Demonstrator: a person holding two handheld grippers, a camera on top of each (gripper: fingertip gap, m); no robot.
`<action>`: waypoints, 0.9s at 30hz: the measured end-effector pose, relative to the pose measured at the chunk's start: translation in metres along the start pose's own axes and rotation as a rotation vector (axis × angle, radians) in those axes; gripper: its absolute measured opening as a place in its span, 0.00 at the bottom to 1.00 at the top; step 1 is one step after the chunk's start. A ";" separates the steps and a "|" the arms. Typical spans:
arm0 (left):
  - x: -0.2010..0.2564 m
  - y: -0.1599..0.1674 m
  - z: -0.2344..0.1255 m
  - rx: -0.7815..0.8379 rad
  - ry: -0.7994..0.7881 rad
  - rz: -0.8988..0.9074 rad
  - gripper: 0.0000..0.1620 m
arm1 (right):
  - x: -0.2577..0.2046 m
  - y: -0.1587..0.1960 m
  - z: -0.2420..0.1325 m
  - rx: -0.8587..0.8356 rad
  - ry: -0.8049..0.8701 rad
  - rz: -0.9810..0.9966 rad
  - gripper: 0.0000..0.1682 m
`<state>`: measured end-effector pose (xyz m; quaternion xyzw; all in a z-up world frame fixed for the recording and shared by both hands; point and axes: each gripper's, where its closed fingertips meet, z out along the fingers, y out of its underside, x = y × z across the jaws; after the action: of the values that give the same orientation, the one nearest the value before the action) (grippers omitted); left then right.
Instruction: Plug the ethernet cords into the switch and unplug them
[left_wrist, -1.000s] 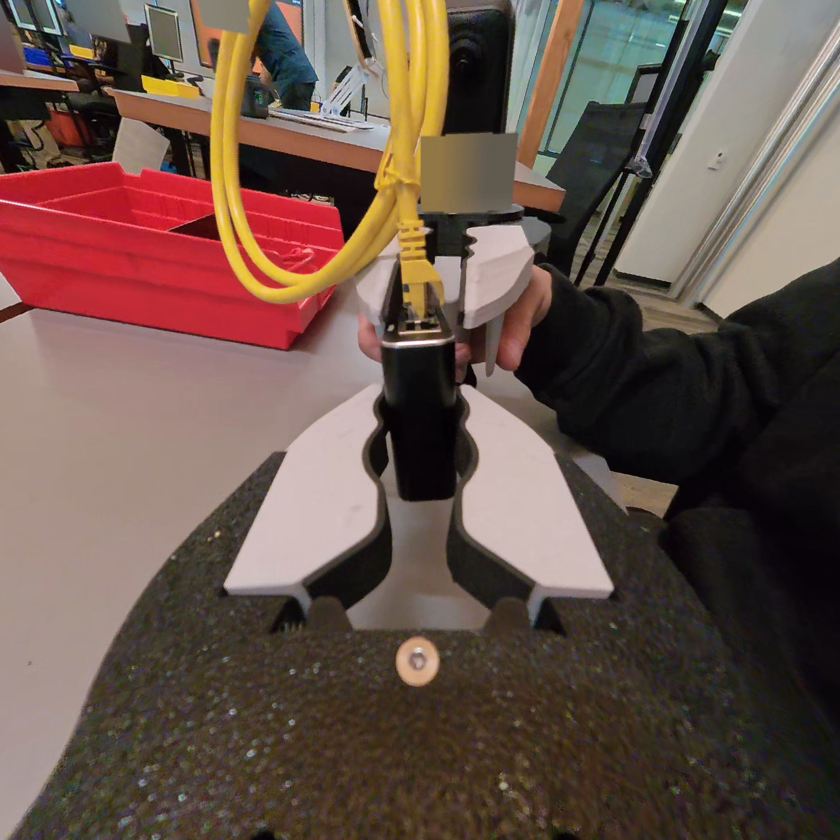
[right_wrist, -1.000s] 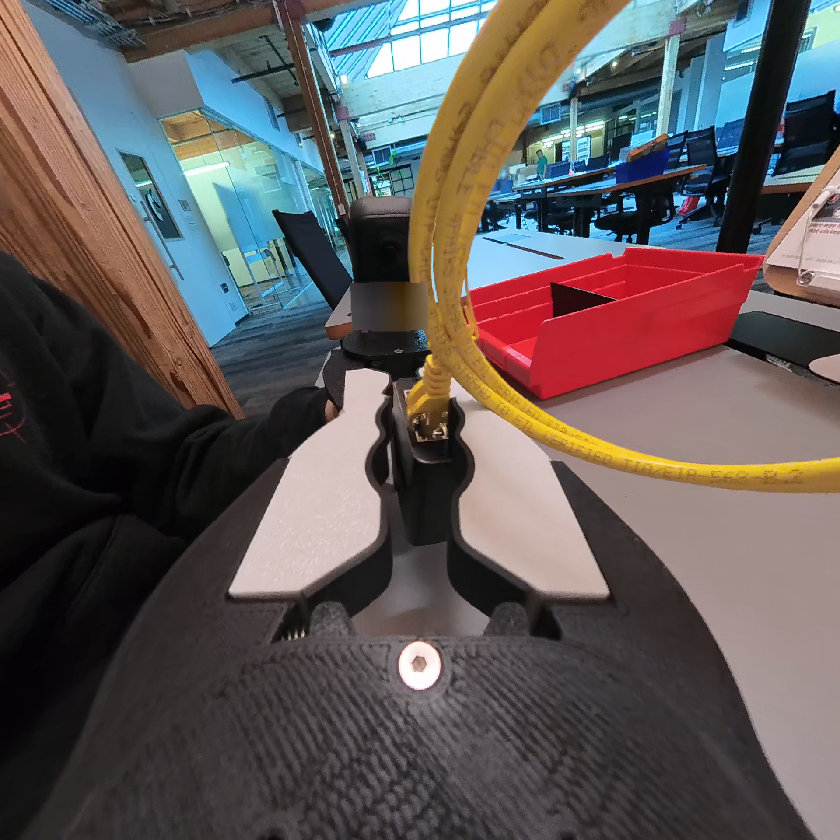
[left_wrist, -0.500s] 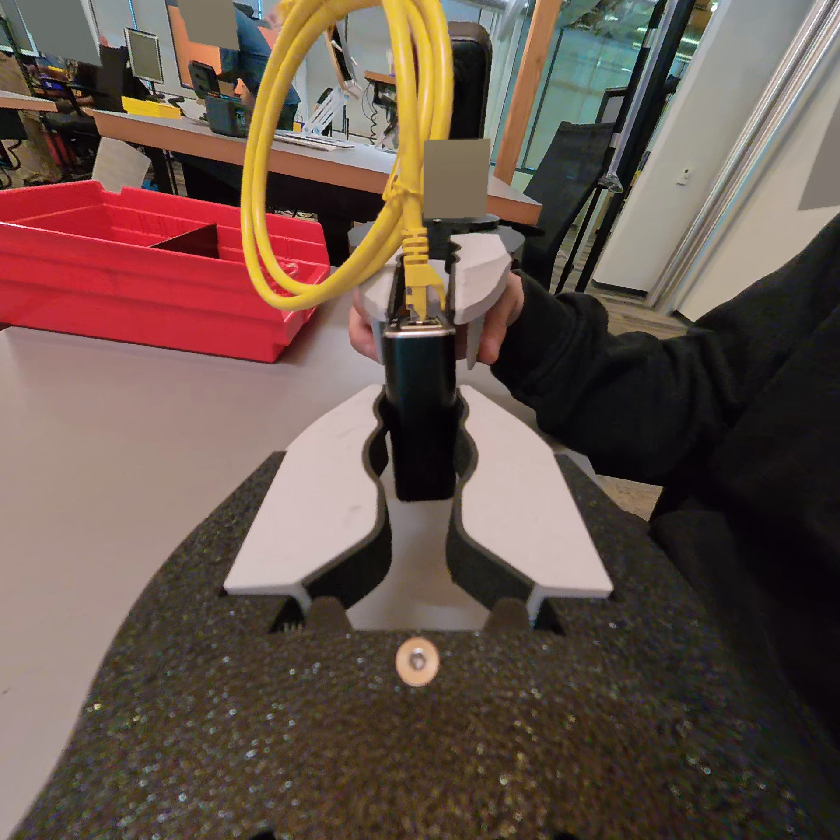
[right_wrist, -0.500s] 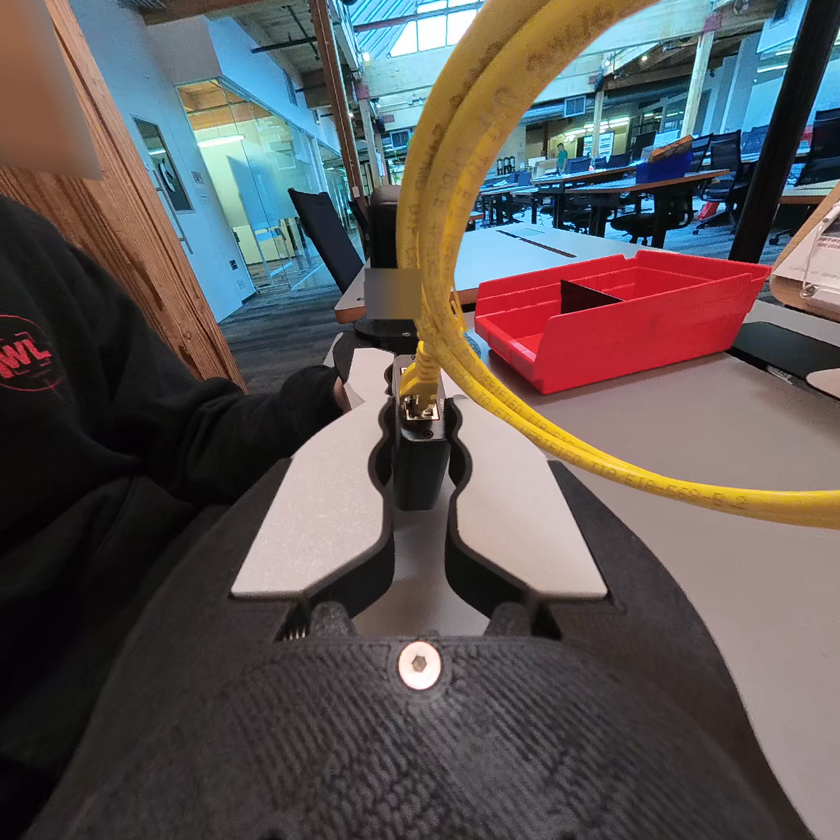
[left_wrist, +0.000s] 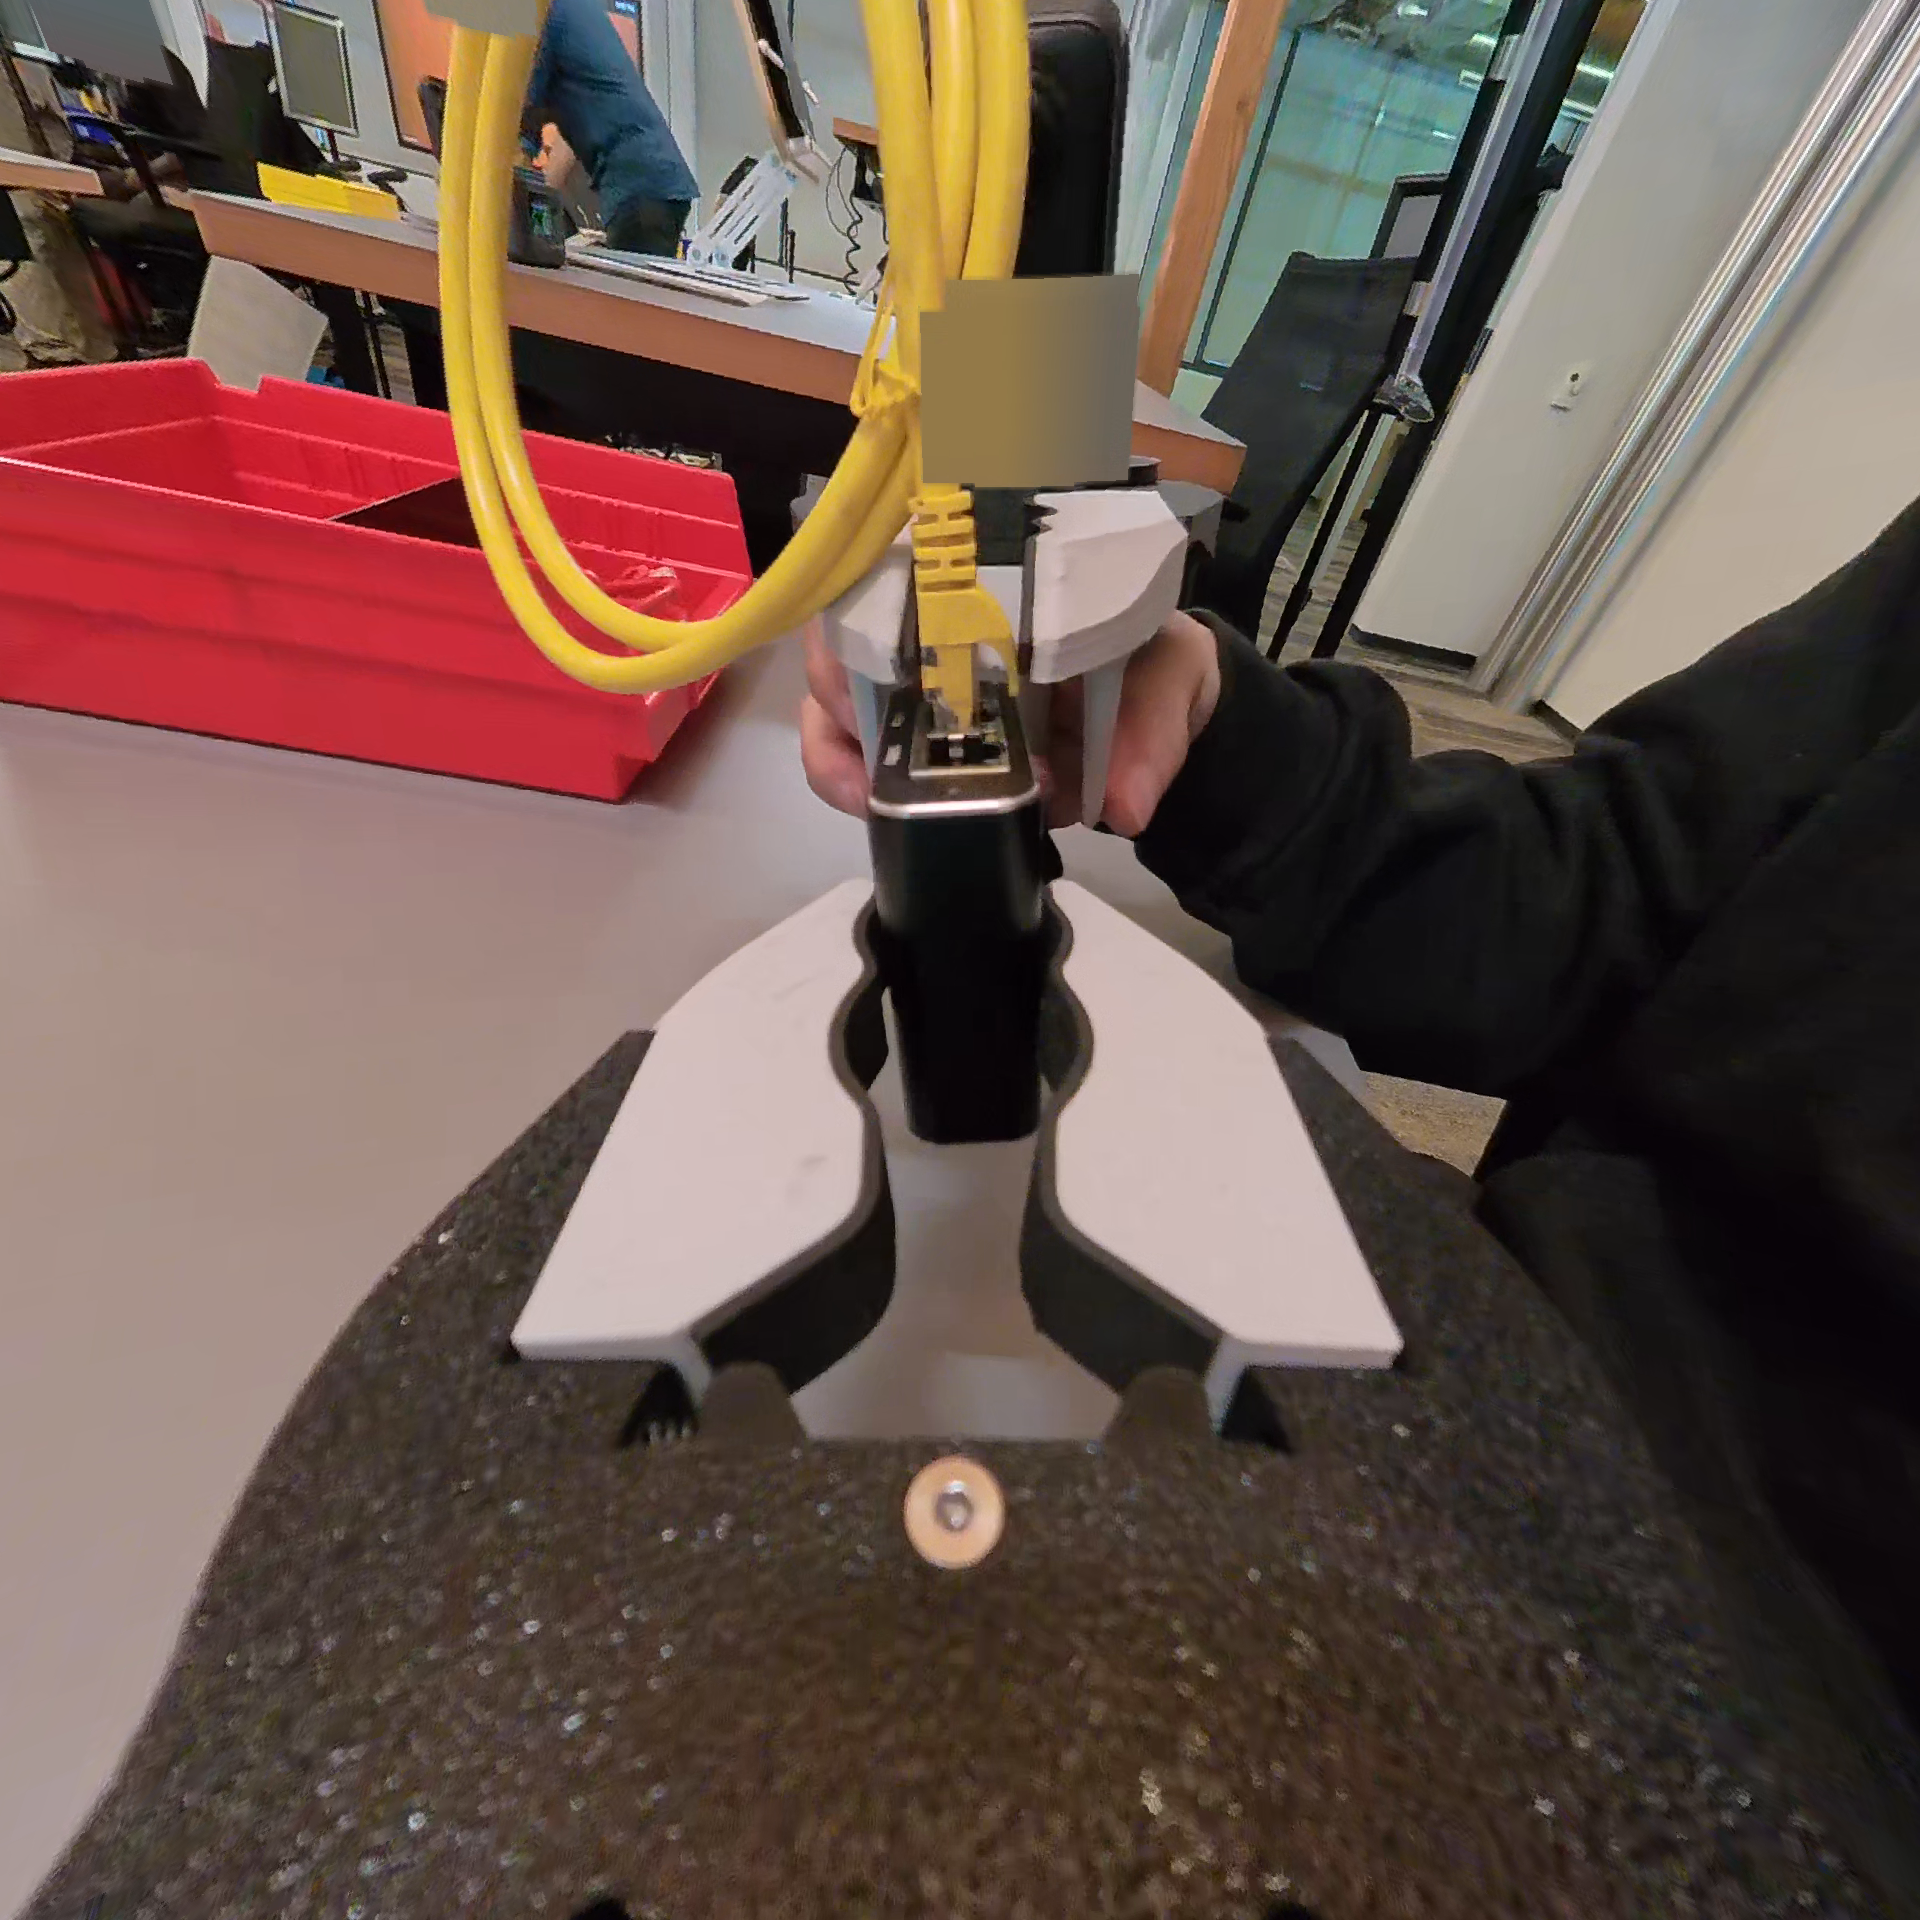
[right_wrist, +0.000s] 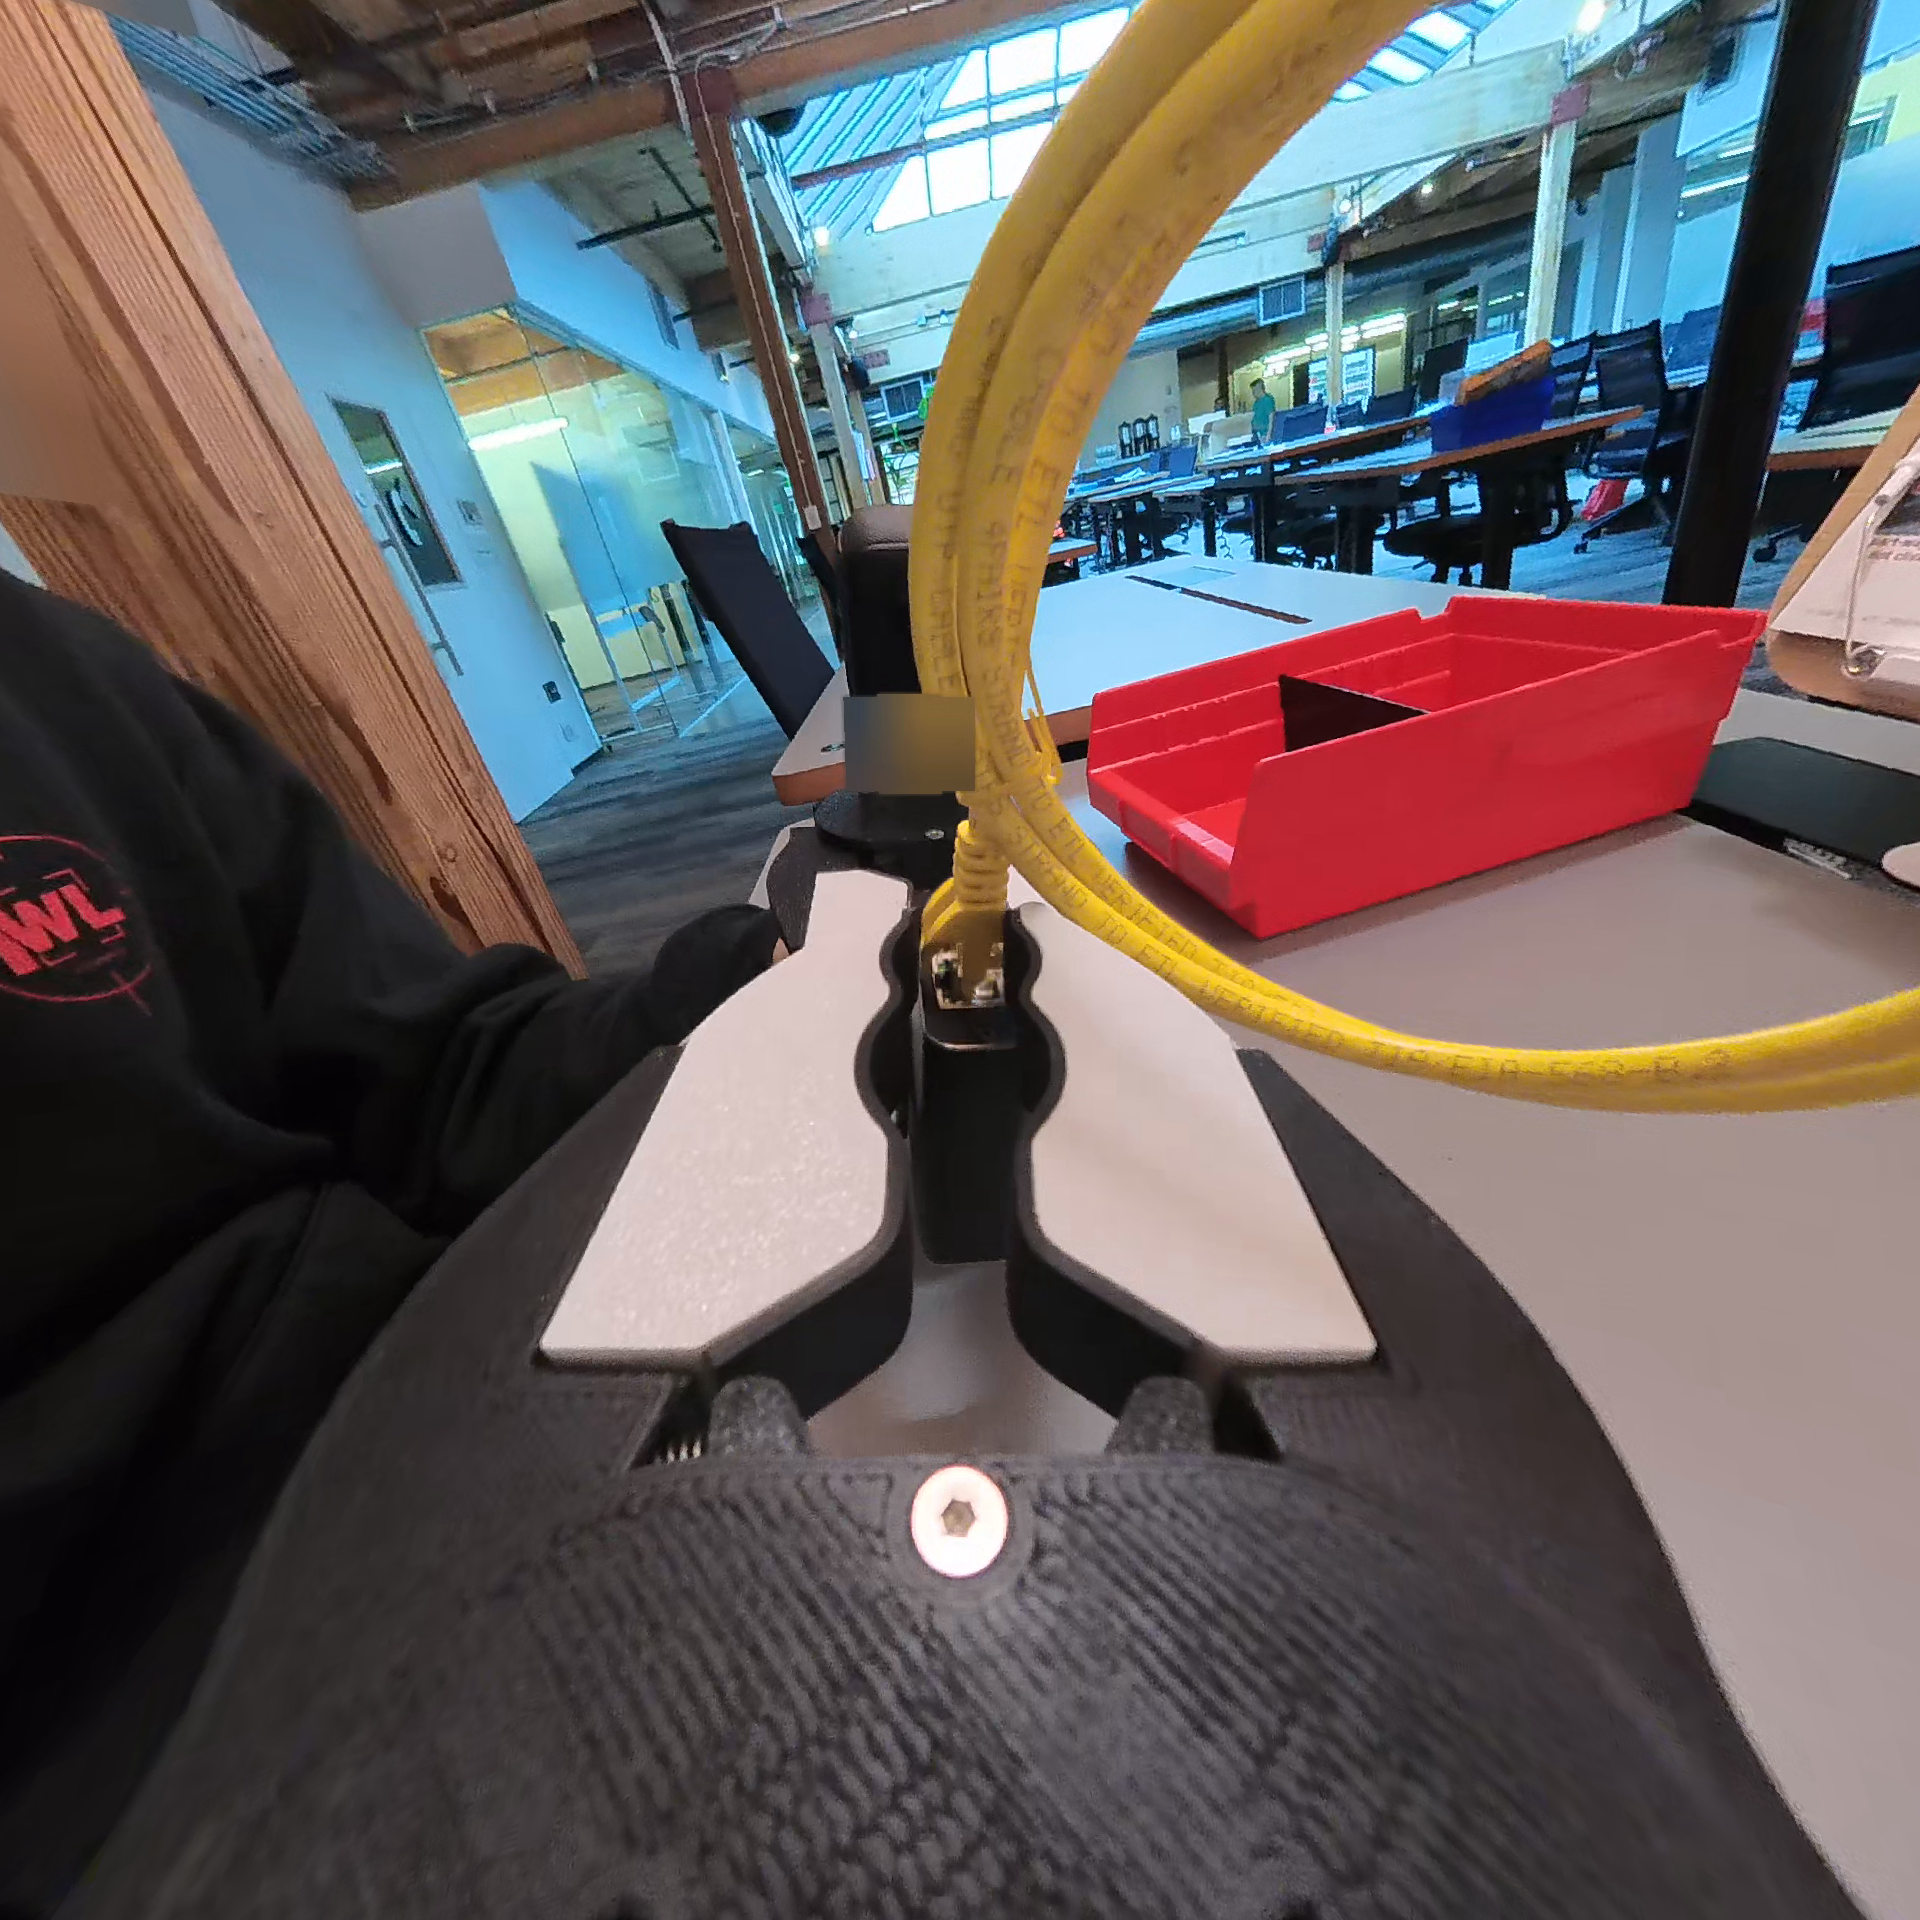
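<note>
A slim black switch (left_wrist: 961, 1018) stands with its port face upward. My left gripper (left_wrist: 961, 935) is shut on its lower body. A yellow ethernet cord (left_wrist: 488, 416) hangs in a tied loop above. Its yellow plug (left_wrist: 951, 623) points down, with its tip in a port on the switch. My right gripper (left_wrist: 966, 644) faces the left one and is shut on the plug. In the right wrist view the right gripper (right_wrist: 966, 935) has the plug (right_wrist: 977, 904) between its tips. The switch (right_wrist: 966, 1143) shows in the gap below and the cord (right_wrist: 997, 416) arcs overhead.
A red plastic bin (left_wrist: 312, 582) with a black divider stands on the grey table (left_wrist: 312, 987); the right wrist view shows the bin (right_wrist: 1455, 769) at its right. A person's black sleeve (left_wrist: 1455, 883) reaches in from the right. Desks and chairs stand behind. There is about 4 cm between the tips of the two grippers.
Both grippers keep their hold. The cord loop has swung a little and the two grippers have shifted slightly together. The plug stays at the port.
</note>
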<state>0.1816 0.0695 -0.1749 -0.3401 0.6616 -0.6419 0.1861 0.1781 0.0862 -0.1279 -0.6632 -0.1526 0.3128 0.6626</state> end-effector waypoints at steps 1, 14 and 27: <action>0.000 0.000 0.000 0.000 -0.001 -0.002 0.16 | 0.001 0.000 0.000 0.001 0.006 0.003 0.09; -0.005 0.006 0.001 -0.030 -0.024 -0.015 0.16 | 0.004 0.003 0.007 -0.009 0.035 -0.030 0.12; -0.007 0.008 0.002 -0.041 -0.034 -0.028 0.16 | 0.008 0.004 0.007 0.009 0.043 -0.009 0.10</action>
<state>0.1857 0.0726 -0.1843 -0.3640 0.6665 -0.6248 0.1813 0.1785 0.0963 -0.1333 -0.6661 -0.1403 0.2962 0.6700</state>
